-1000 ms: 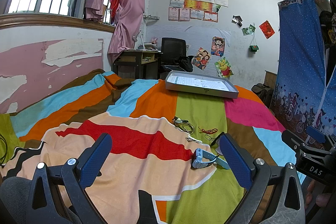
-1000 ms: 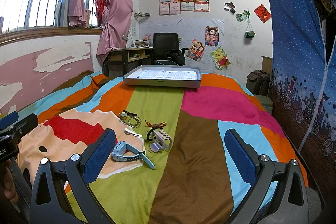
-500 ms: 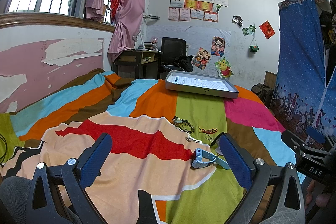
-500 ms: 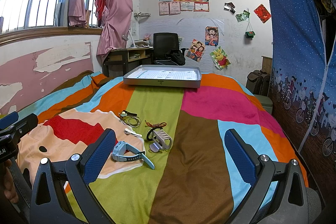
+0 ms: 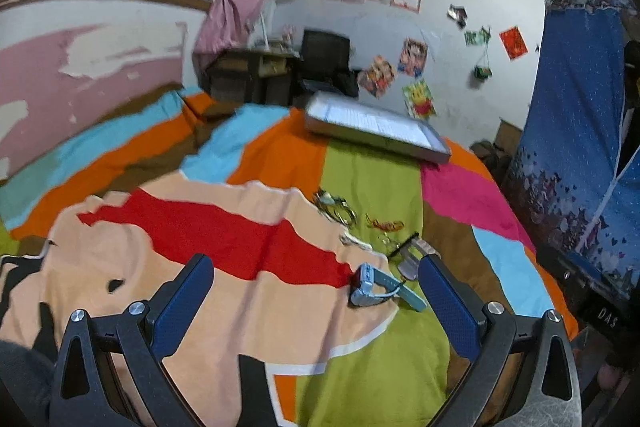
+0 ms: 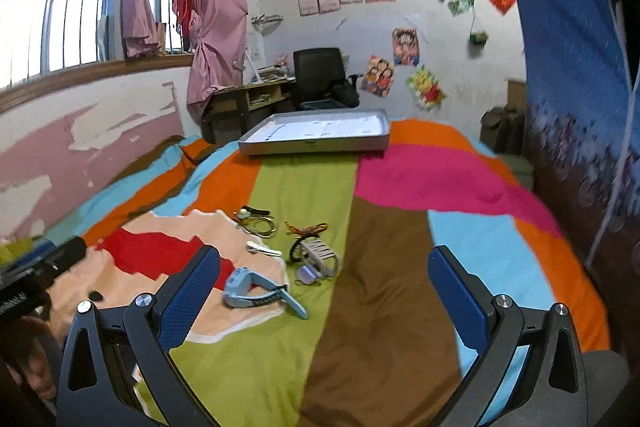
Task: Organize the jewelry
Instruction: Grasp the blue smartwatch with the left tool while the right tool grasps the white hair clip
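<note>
- Left wrist view: the left gripper (image 5: 316,291) hangs above the striped bedspread (image 5: 384,187) with its jaws wide apart and nothing between them. The light-blue watch (image 5: 374,287) lies just inside the right-hand finger, at the edge of the peach patch. Beyond it sit a grey bracelet (image 5: 412,259), a red cord (image 5: 386,225) and a coil of thin bangles (image 5: 338,209); motion blur hides their finer form. The grey tray (image 5: 376,143) rests well apart, at the far end of the bed.
- Right wrist view: the right gripper (image 6: 324,287) is likewise spread open and empty. The watch (image 6: 260,293) lies just beside its left-hand finger; the bracelet (image 6: 320,259), a white clip (image 6: 262,248), the cord (image 6: 306,228) and the bangles (image 6: 260,223) cluster nearby. The tray (image 6: 316,146) appears empty of jewelry.
- Judged step: the first pick, probably the watch. A clean grasp calls for centring the case between the jaws, pinching across its width, and avoiding the loose strap and the soft fabric beneath.
</note>
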{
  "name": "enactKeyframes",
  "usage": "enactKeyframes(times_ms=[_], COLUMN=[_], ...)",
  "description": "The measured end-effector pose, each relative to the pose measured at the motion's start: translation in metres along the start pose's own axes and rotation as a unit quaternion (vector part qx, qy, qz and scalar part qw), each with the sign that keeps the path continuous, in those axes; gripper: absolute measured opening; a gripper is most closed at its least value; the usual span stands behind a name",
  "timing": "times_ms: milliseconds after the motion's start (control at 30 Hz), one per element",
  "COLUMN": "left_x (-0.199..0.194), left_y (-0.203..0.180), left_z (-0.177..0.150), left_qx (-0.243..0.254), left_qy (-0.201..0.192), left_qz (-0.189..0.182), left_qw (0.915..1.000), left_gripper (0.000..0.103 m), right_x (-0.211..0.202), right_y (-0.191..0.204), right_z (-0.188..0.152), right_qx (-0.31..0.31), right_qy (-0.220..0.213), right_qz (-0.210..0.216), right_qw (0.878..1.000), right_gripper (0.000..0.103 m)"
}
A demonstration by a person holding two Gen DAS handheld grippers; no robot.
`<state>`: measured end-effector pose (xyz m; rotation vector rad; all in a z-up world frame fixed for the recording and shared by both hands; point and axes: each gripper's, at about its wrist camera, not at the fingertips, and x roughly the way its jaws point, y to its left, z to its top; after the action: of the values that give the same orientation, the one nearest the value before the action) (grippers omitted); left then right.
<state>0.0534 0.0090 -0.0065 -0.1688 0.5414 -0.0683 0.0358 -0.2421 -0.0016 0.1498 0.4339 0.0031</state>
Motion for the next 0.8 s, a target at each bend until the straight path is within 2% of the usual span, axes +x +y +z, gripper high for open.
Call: enactKeyframes(times_ms=[200,333,500,700,800], left_x=[0.051,0.082,0.114,0.139,0.15], left_y=[-0.013,-0.028,-0.039,-0.039,-0.041], left_z=[0.002,-0.001,-0.012,-0.024,-0.028], left_qx=[0.012,0.031,0.056,0.058,0.063], left_qy=[0.058,0.078,0.106,0.136,0.148], left_qz=[-0.015,-0.033,-0.053,-0.071,-0.078], left_qw=[0.9981,0.9959,0.9914,0.9864,0.9839], left_gripper=[0.103,0.099,0.084,0.069,0.057], right_x=[0.055,0.092,0.137,0.188,0.207], right_y=[-0.013,-0.018,-0.023,-0.02,-0.014], right_z=[0.014,0.023,0.023,0.009,-0.001], right_qx=[-0.023,-0.037,-0.038,-0.051,-0.068], right_qy=[0.048,0.083,0.132,0.176,0.194], right_qz=[0.024,0.049,0.079,0.114,0.118], right_qw=[0.998,0.995,0.987,0.977,0.971], right_gripper=[0.102,0.102,0.102,0.101,0.088])
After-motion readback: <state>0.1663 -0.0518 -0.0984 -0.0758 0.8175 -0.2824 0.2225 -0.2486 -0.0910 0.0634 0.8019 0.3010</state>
